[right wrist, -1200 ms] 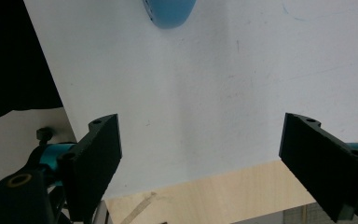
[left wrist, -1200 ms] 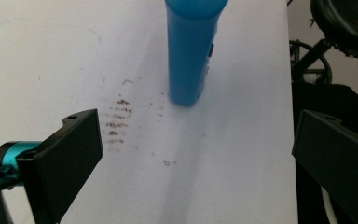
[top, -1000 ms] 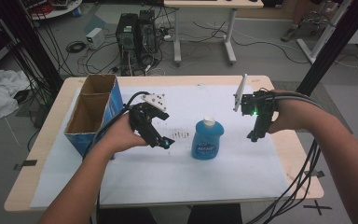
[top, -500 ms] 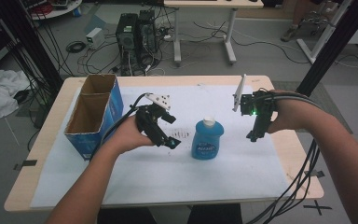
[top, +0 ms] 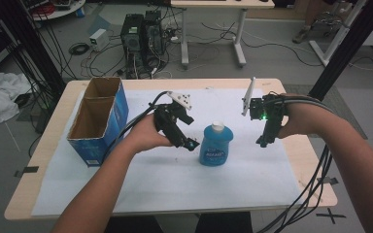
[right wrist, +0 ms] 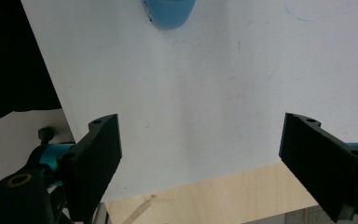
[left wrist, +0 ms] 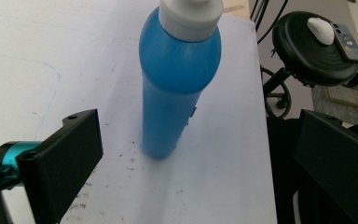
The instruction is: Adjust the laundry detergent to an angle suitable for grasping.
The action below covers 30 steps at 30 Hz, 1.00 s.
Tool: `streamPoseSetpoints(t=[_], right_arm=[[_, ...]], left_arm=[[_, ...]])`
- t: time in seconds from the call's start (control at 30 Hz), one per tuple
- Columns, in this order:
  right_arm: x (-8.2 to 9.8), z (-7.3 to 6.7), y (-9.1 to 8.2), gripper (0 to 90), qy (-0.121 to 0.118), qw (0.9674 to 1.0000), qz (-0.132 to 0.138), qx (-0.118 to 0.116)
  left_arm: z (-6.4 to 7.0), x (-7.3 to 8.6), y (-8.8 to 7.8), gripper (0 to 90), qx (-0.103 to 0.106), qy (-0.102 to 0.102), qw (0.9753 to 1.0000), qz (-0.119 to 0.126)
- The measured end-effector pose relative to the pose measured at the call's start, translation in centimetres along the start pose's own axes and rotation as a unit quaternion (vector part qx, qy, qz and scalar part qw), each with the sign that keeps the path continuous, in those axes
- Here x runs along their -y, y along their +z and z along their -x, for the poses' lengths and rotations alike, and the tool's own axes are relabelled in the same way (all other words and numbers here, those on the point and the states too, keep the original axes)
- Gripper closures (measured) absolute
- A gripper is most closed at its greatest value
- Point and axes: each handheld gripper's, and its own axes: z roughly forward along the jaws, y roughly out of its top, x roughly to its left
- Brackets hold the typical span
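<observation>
Wooden and pale, your one table [top: 48,145] carries a white sheet [top: 165,179] over most of its top; its near edge is partly hidden behind your forearms in the high view. One blue cardboard box [top: 98,121] stands open at the table's left end, split into two compartments, and you cannot see their bottoms from the high view.

One blue bottle [top: 216,144] with a white cap stands upright on the sheet near the middle of the table, between your two tools. Its label is too blurred to read. In the left gripper view the bottle [left wrist: 175,88] has its cap cut off by the top edge, and in the right gripper view you get just the blue base [right wrist: 168,13] at the top edge.

You hold two tools. Your left hand-held gripper [top: 190,144] sits just beside the bottle on its left, jaws spread wide apart with nothing between them but the sheet; whether a jaw tip touches the bottle is hard to tell. Your right hand-held gripper [top: 262,142] points down at the sheet, apart from the bottle on its right, jaws likewise spread and holding nothing.
</observation>
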Motion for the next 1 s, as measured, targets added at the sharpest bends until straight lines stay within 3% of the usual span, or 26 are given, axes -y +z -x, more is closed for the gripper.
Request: streamPoseSetpoints(t=[0.47,1.0], right_arm=[[0.5,0.1,0.1,12.2,0.007,1.0000,0.001,-0.002],[2.5,-0.1,0.6,12.2,0.020,0.9997,0.010,-0.005]], left_arm=[[-0.1,-2.9,2.3,1.7,0.001,0.024,0.9994,-0.026],[-0.3,-4.0,4.2,1.7,0.001,0.032,0.9984,-0.047]])
